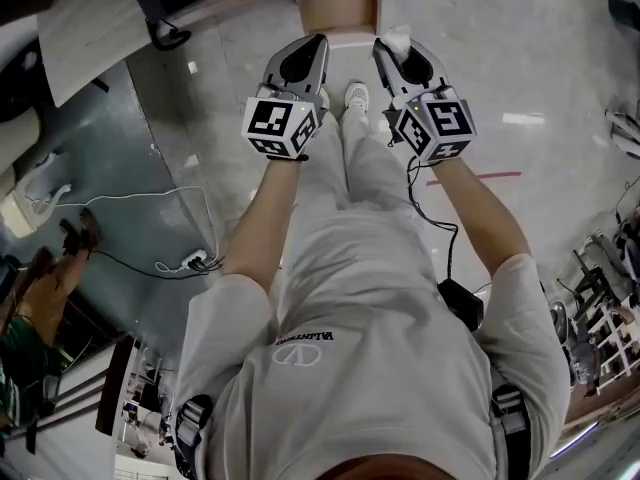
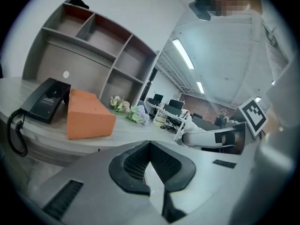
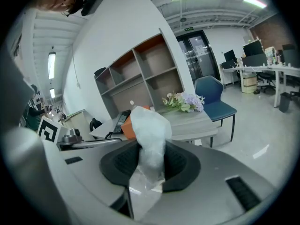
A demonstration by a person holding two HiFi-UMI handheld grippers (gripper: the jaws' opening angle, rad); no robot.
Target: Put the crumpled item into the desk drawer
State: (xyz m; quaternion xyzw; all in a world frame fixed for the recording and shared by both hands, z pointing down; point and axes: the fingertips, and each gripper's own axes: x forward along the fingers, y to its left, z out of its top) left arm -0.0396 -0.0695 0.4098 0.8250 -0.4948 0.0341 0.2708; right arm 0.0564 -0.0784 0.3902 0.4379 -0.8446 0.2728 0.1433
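Holding the crumpled item [image 3: 151, 125] near the desk's [image 3: 192, 119] front edge.
Pinching it tight in the right gripper [image 3: 149, 146] against dropping; holding the left gripper [image 2: 150, 146] closed, empty, free for the drawer.

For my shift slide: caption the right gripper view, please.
Right tongs clamp a crumpled white item before a desk with flowers.

I count two grippers in my hands, the left gripper [image 1: 312, 48] and the right gripper [image 1: 392, 50], and two marker cubes [image 1: 280, 123], one on each. There is one crumpled item [image 3: 150, 135], pinched in the right gripper's jaws. Beyond the left gripper's tips stand one orange box [image 2: 86, 116], one black telephone [image 2: 44, 101] and one shelf unit [image 2: 108, 55]. Beyond the right gripper's tips are one bunch of flowers [image 3: 183, 101] and one blue chair [image 3: 213, 95].
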